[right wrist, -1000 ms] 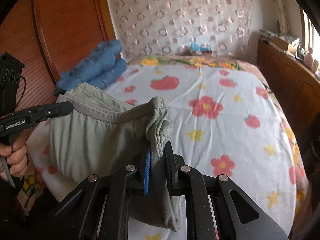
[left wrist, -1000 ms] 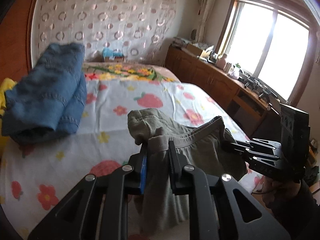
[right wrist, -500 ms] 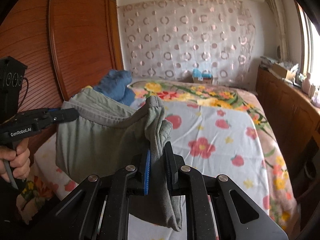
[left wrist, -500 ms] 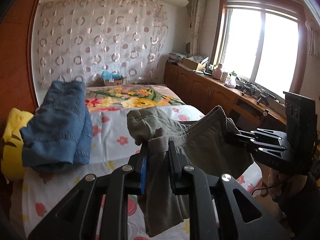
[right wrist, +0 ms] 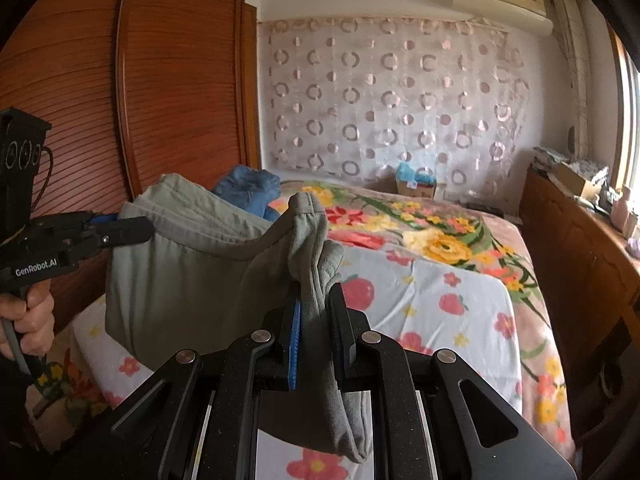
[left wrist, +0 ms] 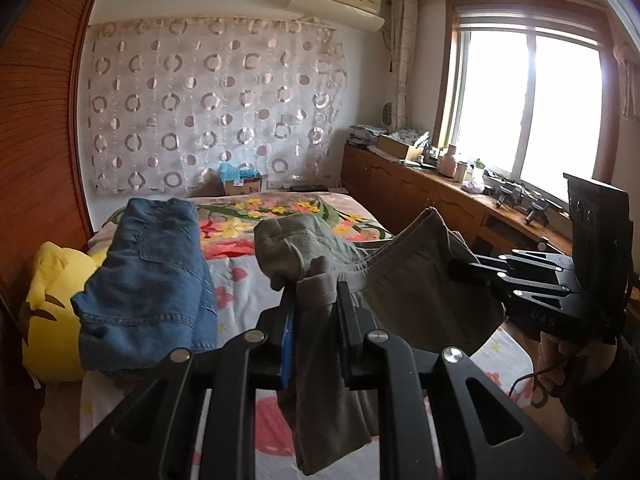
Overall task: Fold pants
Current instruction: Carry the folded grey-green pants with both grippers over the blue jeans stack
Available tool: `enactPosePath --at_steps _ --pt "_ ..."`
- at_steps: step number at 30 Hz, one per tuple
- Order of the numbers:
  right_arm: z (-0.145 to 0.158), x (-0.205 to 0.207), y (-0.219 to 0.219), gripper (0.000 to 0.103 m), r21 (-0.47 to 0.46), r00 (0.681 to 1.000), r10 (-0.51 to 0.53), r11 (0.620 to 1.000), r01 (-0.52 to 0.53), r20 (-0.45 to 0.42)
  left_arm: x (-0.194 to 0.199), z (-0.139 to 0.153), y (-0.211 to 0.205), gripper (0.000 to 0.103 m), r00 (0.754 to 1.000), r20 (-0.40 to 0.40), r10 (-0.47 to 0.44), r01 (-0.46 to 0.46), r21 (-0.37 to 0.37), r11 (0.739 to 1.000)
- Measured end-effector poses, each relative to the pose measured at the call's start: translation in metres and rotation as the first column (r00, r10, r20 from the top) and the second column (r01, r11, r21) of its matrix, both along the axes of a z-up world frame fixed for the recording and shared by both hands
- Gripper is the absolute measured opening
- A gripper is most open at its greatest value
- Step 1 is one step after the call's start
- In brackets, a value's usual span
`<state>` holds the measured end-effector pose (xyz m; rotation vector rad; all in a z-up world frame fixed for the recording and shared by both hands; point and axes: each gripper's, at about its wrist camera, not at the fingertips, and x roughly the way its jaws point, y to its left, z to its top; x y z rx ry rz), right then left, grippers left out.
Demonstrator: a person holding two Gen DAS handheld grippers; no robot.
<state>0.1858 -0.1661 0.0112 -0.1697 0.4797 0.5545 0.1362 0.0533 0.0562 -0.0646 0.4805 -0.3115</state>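
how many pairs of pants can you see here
2. The olive pants hang in the air between the left gripper and right gripper. The blue jeans lie folded on the bed. More may be hidden.

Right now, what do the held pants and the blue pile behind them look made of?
Pants: soft matte knit, probably cotton jersey; they drape limply, with a ribbed waistband. Blue pile: looks like denim, with a faded weave, stiffer folds and visible seam stitching.

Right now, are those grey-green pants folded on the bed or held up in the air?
Held up. The grey-green pants hang stretched between the left hand-held gripper and right hand-held gripper, above the bed.
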Motion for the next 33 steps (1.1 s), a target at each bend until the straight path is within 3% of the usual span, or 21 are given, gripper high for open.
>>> enactPosePath --at_steps 17,28,33 --pt "0.030 0.056 0.047 0.010 0.021 0.994 0.106 0.994 -0.107 0.022 0.024 0.021 0.046 0.015 0.995 0.031 0.100 -0.100 0.000 0.995" --pt "0.029 0.103 0.092 0.010 0.003 0.987 0.159 0.987 -0.159 0.008 0.057 0.011 0.084 0.015 0.984 0.004 0.177 -0.177 0.003 0.984" --pt "0.027 0.135 0.121 0.010 -0.045 0.980 0.199 0.979 -0.198 0.018 0.078 0.000 0.099 0.015 0.975 -0.021 0.223 -0.223 0.008 0.975"
